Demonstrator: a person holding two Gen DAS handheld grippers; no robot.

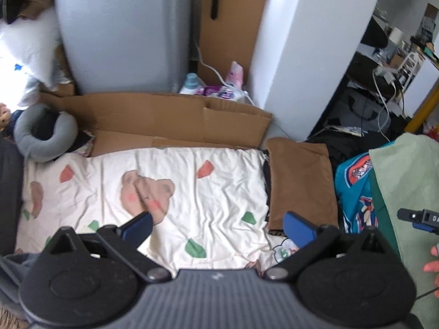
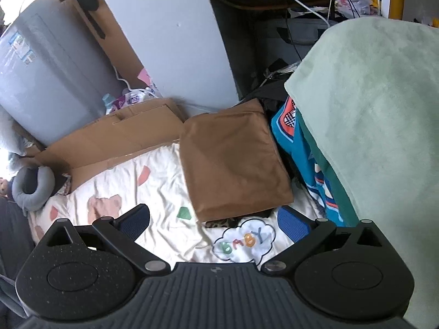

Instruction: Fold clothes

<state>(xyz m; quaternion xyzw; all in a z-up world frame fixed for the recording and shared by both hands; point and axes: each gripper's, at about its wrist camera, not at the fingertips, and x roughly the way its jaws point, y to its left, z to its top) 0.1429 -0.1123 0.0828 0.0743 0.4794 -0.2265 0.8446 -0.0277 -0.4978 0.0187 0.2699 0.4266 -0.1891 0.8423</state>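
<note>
Left gripper [image 1: 216, 226]: blue-padded fingers spread wide, nothing between them, held above a cream bedsheet [image 1: 170, 192] printed with bears and coloured shapes. Right gripper [image 2: 212, 223]: jaws spread to their widest, nothing between them, held above the same sheet near a cloud patch lettered "BABY" [image 2: 244, 240].

Just beyond the right gripper lies a brown folded garment [image 2: 233, 161], flat on the sheet, with a dark patterned cloth [image 2: 222, 222] showing from under its near edge. In the left wrist view this garment sits at the sheet's right edge. Beside it, further right, is a blue printed fabric [image 2: 296, 137], partly covered by a pale green towel [image 2: 370, 109] that fills the right side of the right wrist view.

At the far edge of the sheet lies flattened cardboard [image 1: 164, 120]; to its left rests a grey neck pillow [image 1: 44, 134]. Behind the cardboard stands a grey appliance [image 1: 123, 33], with a white wall panel [image 1: 307, 54] to its right.
</note>
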